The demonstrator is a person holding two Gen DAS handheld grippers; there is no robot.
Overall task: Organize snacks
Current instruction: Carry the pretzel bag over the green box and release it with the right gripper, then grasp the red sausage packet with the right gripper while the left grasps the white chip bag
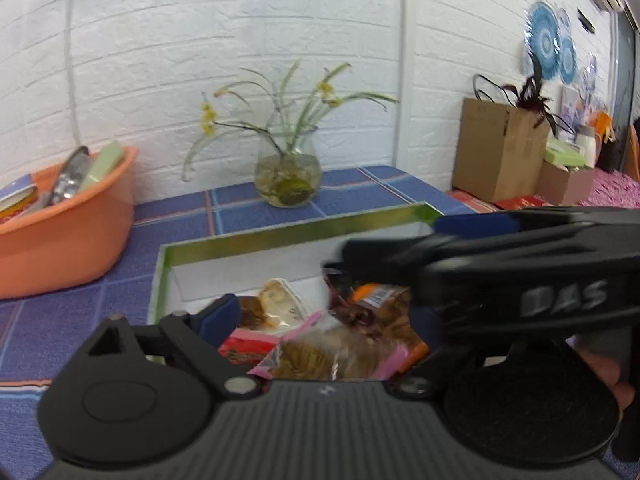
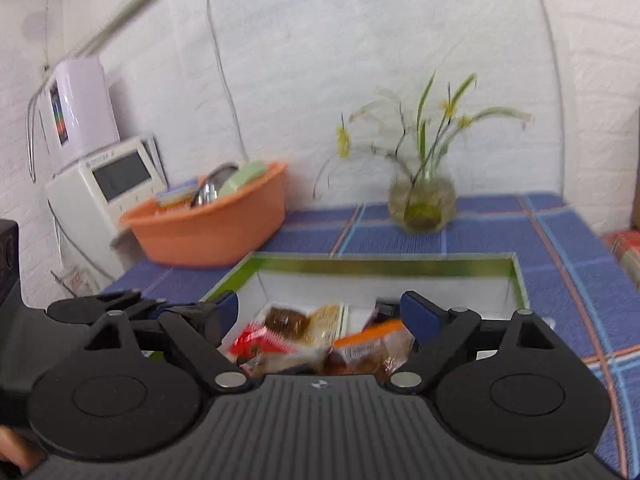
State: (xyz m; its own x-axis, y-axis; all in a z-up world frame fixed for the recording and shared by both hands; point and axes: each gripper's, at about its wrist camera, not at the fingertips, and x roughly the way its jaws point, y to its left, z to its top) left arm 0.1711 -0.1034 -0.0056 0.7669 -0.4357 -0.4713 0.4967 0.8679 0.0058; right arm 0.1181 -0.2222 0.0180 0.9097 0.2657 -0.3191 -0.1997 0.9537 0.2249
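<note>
Both claws, the left claw (image 1: 324, 312) and right claw (image 2: 320, 316), hang with fingers apart over light, crinkly, slippery snack packets (image 2: 320, 336) heaped in a green-rimmed box (image 2: 384, 266) mid-tabletop (image 2: 560, 240), likely best pinched by a sealed edge.

A blue plaid cloth with orange and pale lines covers the worktop (image 2: 560, 240), an orange basin (image 2: 208, 232) sits at ten o'clock, and the green-rimmed white box (image 2: 384, 266) holds red, pink and orange snack packets (image 2: 320, 336).
</note>
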